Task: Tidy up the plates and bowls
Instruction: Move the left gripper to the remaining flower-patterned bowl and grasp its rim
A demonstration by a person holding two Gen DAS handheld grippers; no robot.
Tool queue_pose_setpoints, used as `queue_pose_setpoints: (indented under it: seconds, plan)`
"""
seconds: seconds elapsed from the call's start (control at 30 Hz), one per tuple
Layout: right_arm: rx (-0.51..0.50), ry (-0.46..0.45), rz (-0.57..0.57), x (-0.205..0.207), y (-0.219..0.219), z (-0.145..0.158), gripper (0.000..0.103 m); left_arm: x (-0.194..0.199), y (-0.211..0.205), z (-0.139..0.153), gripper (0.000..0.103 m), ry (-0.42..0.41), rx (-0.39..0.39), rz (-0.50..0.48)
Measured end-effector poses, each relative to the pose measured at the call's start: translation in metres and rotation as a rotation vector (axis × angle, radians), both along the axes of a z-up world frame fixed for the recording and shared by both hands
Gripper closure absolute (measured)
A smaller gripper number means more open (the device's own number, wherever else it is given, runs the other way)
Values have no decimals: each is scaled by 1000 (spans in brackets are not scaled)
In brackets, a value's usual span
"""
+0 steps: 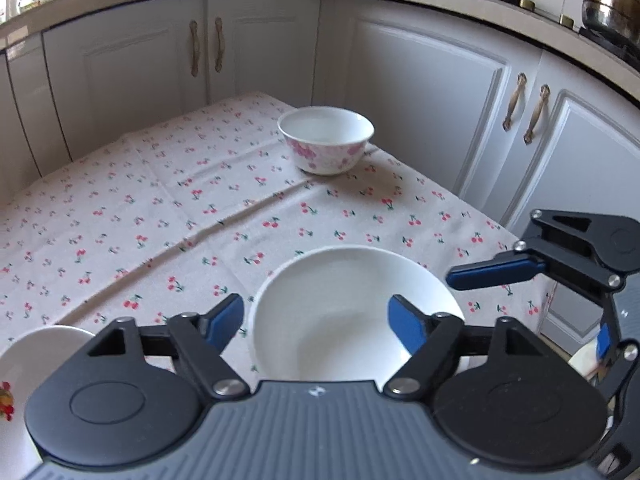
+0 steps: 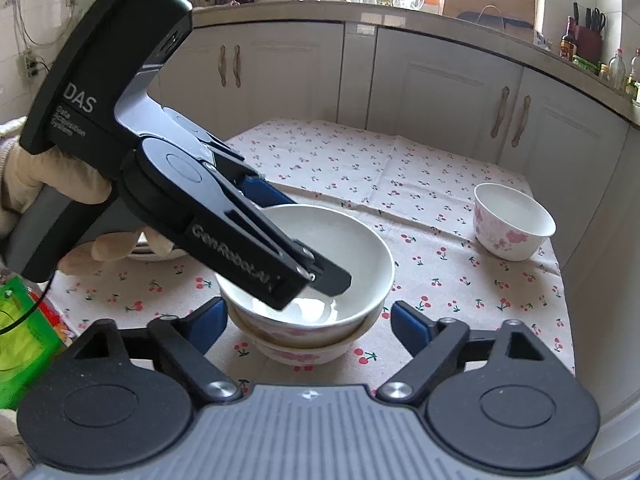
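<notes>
while two white bowls sit nested at the near edge of the table, i see the upper bowl (image 2: 320, 256) resting inside the lower bowl (image 2: 308, 350), whose outside carries pink flowers. my left gripper (image 2: 308, 240) reaches down into the upper bowl, one blue finger (image 2: 264, 194) outside the far rim and the other inside; its jaws stand partly apart and i see no pad pressing the rim, so nothing is held. my right gripper (image 2: 310, 320) hovers just in front of the stack with jaws spread wide, a blue finger (image 2: 206, 322) on each side of the bowls and clear of them. a third bowl with pink flowers (image 1: 326, 140) stands well apart, upright, near the far corner of the cherry-print tablecloth (image 1: 160, 208). a plate edge (image 1: 24, 348) shows at the left of the left wrist view. a gloved hand (image 2: 48, 184) grips the left handle. white cupboards (image 1: 420, 80) surround the table; a steel pot (image 1: 608, 8) sits on the counter.
</notes>
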State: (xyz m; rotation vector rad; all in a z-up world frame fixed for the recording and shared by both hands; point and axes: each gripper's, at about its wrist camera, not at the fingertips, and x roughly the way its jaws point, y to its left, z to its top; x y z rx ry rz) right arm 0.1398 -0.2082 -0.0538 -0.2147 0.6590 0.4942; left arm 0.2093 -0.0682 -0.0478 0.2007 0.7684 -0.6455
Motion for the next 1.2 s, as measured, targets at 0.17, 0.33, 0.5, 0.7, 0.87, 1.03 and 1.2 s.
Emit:
queue_pose_setpoints:
  seconds: [0.17,0.33,0.5,0.7,0.87,1.03,1.2]
  plan:
    - [41,-8,-14,-3,-14,9,5,6,12,17,12,-28,-20,38]
    - [75,-24,-73,4,-37,17,4,21,10,32,12,-35,-34,38]
    - [79,-49,-179,26,-65,21,2,48,-9,40,11,-33,-32,11]
    - [42,-67,-243,67,-92,13,2,92,-41,40,11,-14,-23,-27]
    - [18,-50,-242,103,-108,3,2,133,-66,33,11,17,-18,-34]
    - [-7,-38,-229,135,-117,-5,2,170,-91,18,12,59,-23,-49]
    - [-28,-28,-211,161,-121,-15,3,198,-112,-1,16,95,-15,-53]
